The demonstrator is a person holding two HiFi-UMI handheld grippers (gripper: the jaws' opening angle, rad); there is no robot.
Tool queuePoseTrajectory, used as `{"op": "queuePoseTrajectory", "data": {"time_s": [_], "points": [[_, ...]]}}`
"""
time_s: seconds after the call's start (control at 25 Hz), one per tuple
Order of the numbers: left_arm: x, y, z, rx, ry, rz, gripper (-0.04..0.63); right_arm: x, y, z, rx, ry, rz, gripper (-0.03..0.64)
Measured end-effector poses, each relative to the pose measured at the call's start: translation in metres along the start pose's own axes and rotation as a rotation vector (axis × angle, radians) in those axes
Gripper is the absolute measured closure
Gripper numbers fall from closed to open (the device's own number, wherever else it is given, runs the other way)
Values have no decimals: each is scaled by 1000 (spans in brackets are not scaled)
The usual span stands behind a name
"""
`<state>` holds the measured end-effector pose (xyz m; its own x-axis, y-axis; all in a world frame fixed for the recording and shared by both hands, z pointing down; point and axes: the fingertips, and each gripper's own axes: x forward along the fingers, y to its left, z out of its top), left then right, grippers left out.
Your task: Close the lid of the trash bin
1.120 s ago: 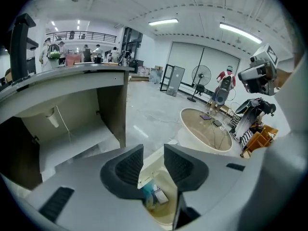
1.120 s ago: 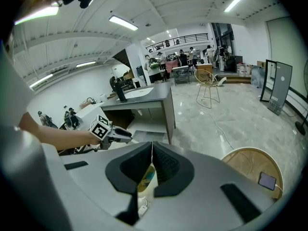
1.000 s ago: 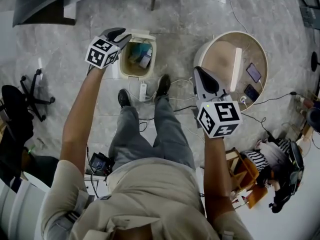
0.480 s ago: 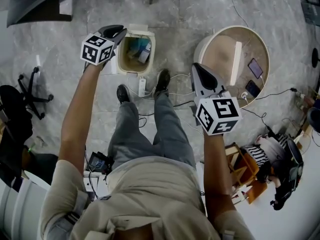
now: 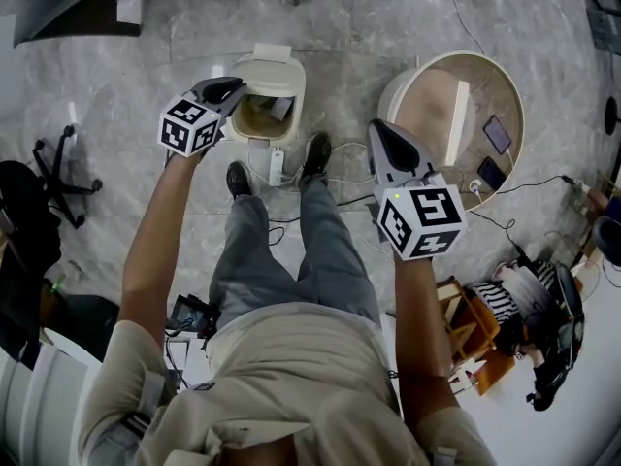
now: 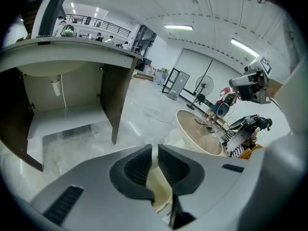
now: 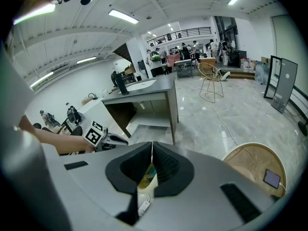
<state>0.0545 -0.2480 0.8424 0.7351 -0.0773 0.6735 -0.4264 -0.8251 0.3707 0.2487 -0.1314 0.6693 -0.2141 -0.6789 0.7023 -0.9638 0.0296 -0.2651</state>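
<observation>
The cream trash bin stands on the floor in front of my feet. Its lid leans forward over the back half, and the front of the opening still shows. My left gripper is at the lid's left front corner. Its jaws have just been closing, and a narrow slit remains between them. Through the slit I see only floor and the cream bin. I cannot tell whether the gripper touches the lid. My right gripper hangs to the right of the bin, shut and empty.
A white power strip and cables lie just in front of the bin, between my shoes. A round wooden table with phones stands to the right. An office chair is at the left and a counter behind.
The lid has swung from upright at the back to leaning forward over the bin. My left gripper has moved down the picture, toward me, along the bin's left side. The right gripper has stayed put.
</observation>
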Motion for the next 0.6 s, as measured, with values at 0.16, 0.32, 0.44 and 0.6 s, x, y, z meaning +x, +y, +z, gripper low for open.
{"op": "queuePoseTrajectory", "data": {"time_s": [0.16,0.32,0.44,0.6], "points": [[-1,-10,-28,-38,30,-26,541,5,4,-1,-5,8,4,592],[2,-20,-64,-75,83,-43,541,9,8,-5,-8,19,10,592],[9,-23,-94,-114,131,-45,541,11,11,-10,-11,28,14,592],[22,-22,-131,-169,182,-45,545,16,12,-16,-14,41,17,592]]}}
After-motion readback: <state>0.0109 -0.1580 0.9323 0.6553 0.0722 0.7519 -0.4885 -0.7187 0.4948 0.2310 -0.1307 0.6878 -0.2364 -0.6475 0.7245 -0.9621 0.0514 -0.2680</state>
